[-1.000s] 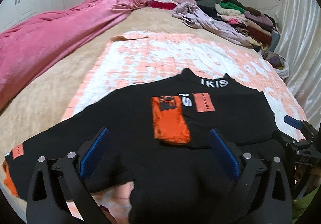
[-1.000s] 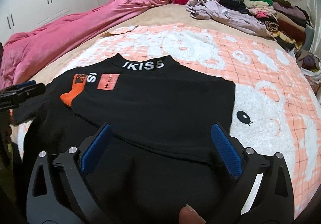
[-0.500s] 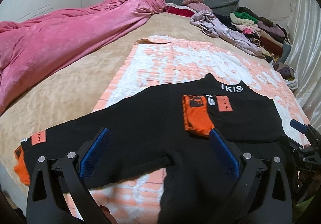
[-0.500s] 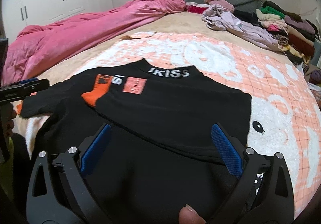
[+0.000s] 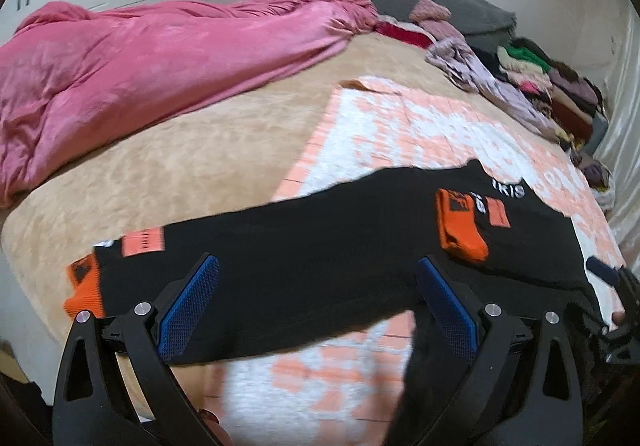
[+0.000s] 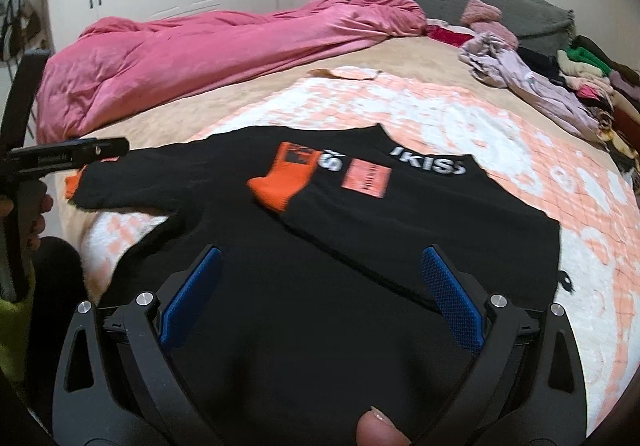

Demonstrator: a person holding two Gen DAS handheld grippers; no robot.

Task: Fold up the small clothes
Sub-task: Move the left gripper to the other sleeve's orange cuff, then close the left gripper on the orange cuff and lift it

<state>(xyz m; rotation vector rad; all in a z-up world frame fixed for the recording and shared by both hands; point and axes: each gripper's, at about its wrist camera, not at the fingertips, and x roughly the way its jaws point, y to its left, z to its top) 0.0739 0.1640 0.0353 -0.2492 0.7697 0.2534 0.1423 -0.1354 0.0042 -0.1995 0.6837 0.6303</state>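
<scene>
Left gripper (image 5: 316, 310) jaws spread wide, empty, above the black top's (image 5: 304, 266) outstretched sleeve. Right gripper (image 6: 320, 298) likewise wide open over the top's body, gripping nothing

Bare beige bedspread (image 5: 168, 166) lies left of the mat; pink duvet (image 5: 140, 58) blocks farther left.

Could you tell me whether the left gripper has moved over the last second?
Yes. The left gripper has swung left: the shirt collar slid rightward in its view, and the left cuff appeared.

My bed (image 6: 224, 106) carries a pink duvet (image 6: 208, 50) at ten o'clock, a clothes pile (image 6: 592, 78) at two, and centrally an orange-checked blanket (image 6: 500, 134) under my black top (image 6: 400, 230).
</scene>
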